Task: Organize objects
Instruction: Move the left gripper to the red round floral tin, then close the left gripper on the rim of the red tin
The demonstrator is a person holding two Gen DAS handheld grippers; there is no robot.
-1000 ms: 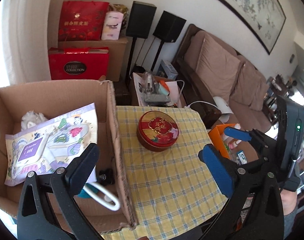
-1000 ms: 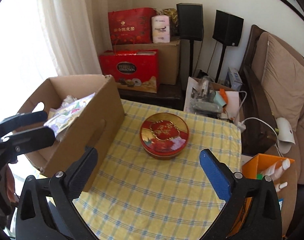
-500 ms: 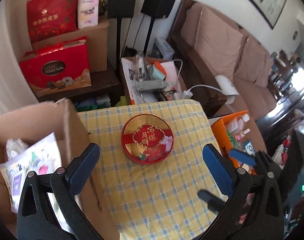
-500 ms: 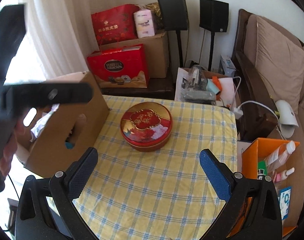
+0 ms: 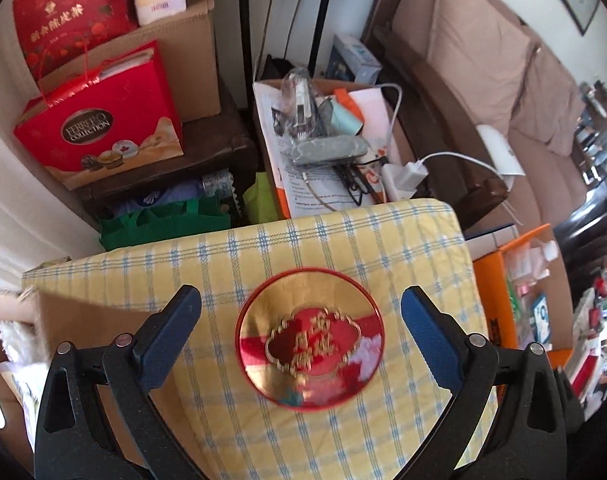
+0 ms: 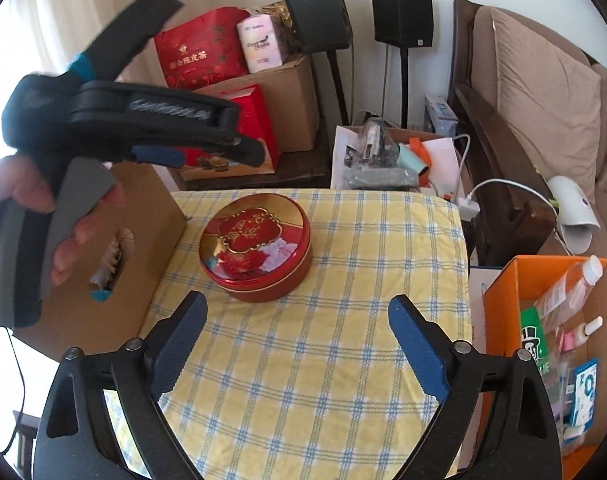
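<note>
On the yellow checked tabletop [image 6: 343,360] sits a round red-and-gold tin [image 6: 256,246], lid on, near the middle of the cloth and just beside the cardboard box [image 6: 135,248] at the tabletop's left edge, though whether tin and box touch cannot be told. From the left wrist view the tin [image 5: 309,336] lies directly below and between the spread fingers of the left gripper [image 5: 301,320], its lid blurred and its side wall hidden from this steep angle; the fingers are released wide and hold nothing. The left gripper [image 6: 207,152] also appears in the right wrist view, blurred, above the box, gripped by the left hand [image 6: 43,216], which the frame's edge partly cuts off. The right gripper [image 6: 297,332] stands over the near part of the cloth, its blue-padded fingers [image 6: 417,344] released wide and empty, the tin ahead of them and apart. The box's inside is mostly hidden; only something pale shows through its handle cut-out. Beyond the tabletop lie a red gift bag [image 5: 99,128] and an open carton of papers and cables [image 5: 323,148], its contents hard to make out. To the right an orange box [image 6: 543,320] holds bottles, cut off by the frame.
</note>
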